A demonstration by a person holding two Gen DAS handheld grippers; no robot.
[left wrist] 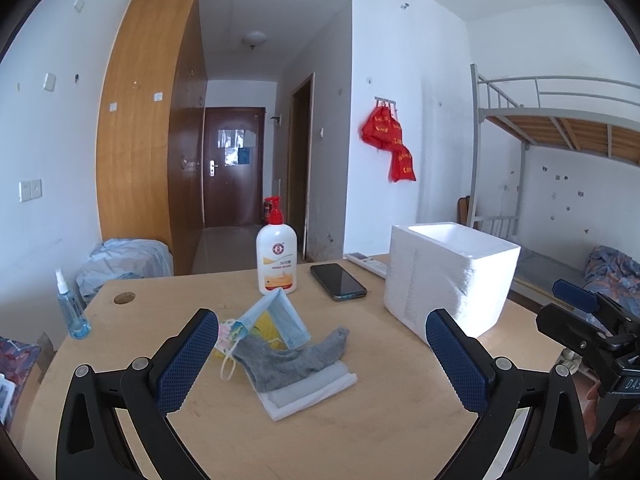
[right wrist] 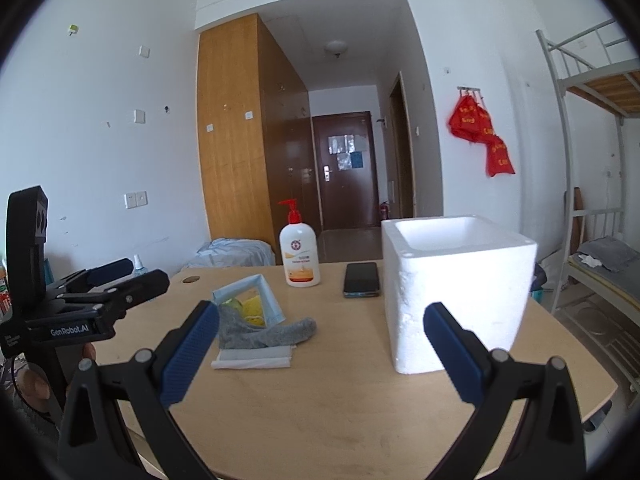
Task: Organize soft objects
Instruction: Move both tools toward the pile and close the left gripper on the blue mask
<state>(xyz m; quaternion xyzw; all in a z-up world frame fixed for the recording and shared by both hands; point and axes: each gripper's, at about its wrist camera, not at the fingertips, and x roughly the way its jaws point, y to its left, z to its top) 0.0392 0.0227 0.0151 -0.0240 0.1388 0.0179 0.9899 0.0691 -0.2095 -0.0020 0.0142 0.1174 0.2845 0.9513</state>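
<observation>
On table (left wrist: 360,432): one sock (left wrist: 296,360), one mask (left wrist: 280,316), one foam box (left wrist: 452,276).

Light wood table (left wrist: 360,432), round cable hole near its far left corner. On it: white foam box (left wrist: 452,276), black phone (left wrist: 338,281), pump lotion bottle (left wrist: 277,258), remote (left wrist: 366,262), blue spray bottle (left wrist: 72,312), white folded cloth (left wrist: 312,392) under a pile of soft items.

One sock (left wrist: 296,358), one foam box (left wrist: 452,276) (two bottles (left wrist: 277,256)).
</observation>
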